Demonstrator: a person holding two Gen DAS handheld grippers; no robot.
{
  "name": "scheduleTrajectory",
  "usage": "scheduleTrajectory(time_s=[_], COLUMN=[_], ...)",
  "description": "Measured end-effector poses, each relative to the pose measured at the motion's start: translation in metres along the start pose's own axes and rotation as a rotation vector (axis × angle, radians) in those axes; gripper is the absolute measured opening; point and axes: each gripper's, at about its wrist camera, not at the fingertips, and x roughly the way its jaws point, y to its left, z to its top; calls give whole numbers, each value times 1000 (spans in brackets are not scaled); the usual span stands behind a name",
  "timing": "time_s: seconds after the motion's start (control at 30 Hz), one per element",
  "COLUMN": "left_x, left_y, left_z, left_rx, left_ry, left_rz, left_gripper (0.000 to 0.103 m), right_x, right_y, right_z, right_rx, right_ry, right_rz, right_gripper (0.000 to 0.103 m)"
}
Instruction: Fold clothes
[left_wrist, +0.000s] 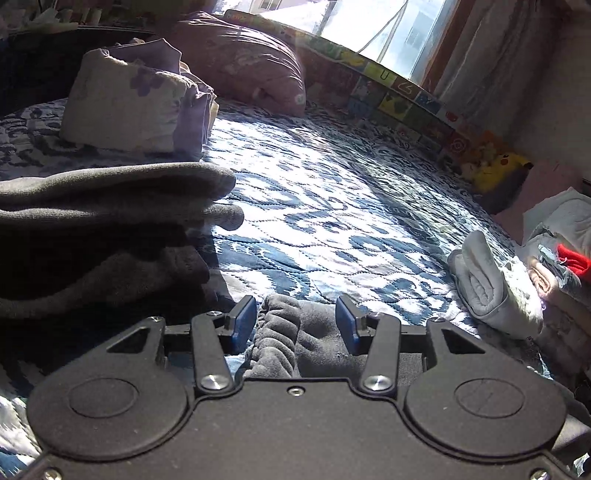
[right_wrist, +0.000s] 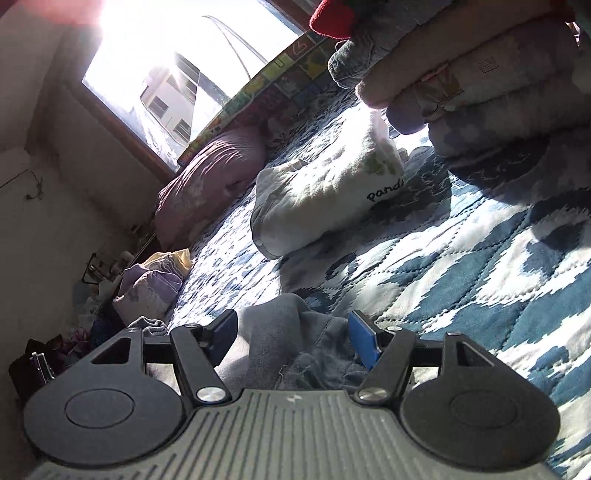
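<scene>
While sunlight is washing across the blue quilt (left_wrist: 332, 206), lying low over it at the bottom of both frames: left gripper (left_wrist: 295, 325) with jaws standing apart, straddling a bunched dark garment (left_wrist: 291, 332) without closing on it; right gripper (right_wrist: 293, 338) likewise spread wide, with crumpled grey cloth (right_wrist: 295, 339) rising between the blue pads (right_wrist: 364, 341), not pinched. Piling up at left of the left view, more dark fabric (left_wrist: 110, 206). Sitting at upper left there, a folded lilac bundle (left_wrist: 136, 107), with a mauve pillow (left_wrist: 243, 62) behind. Resting at right edge, rolled pale towels (left_wrist: 487, 284). Lying mid-frame in the right view, a folded white piece (right_wrist: 325, 199) lettered "pand", below stacked folded clothes (right_wrist: 480, 85) at upper right.
</scene>
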Motion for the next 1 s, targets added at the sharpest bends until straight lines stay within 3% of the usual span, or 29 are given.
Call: scheduleTrajectory(time_s=[0.1,0.13,0.17,0.2,0.23,0.37,0.57,0.87,1.0], left_x=[9,10,12,14,12,-8,-64,-117,-140], left_y=[-10,-13,-16,-19,-19,-15,-10,17,17], left_z=[-3,-5,-6,-8,-8,-6,-16,-44,-67], left_rx=[63,94,125,156,167,188,211,114,166], left_ry=[4,1,-2,-5,-8,-47,-198,-178,-183], left_rz=[51,71,91,112,100,60,-75,-83,-76], left_gripper=[47,45,29,23,22,21,21,21,21], right_x=[5,7,9,10,12,2,-44,-89,-105], right_y=[2,3,5,8,12,42,76,109,123], right_z=[-1,-2,-3,-4,-6,-14,-35,-93,-131], right_rx=[-10,-20,-35,-60,-88,-286,-480,-687,-806], right_ry=[1,1,4,14,19,-35,-157,-170,-110], right_rz=[2,1,-1,-1,-6,-61,-20,-97,-134], right_gripper=[63,55,38,27,13,11,10,10,10])
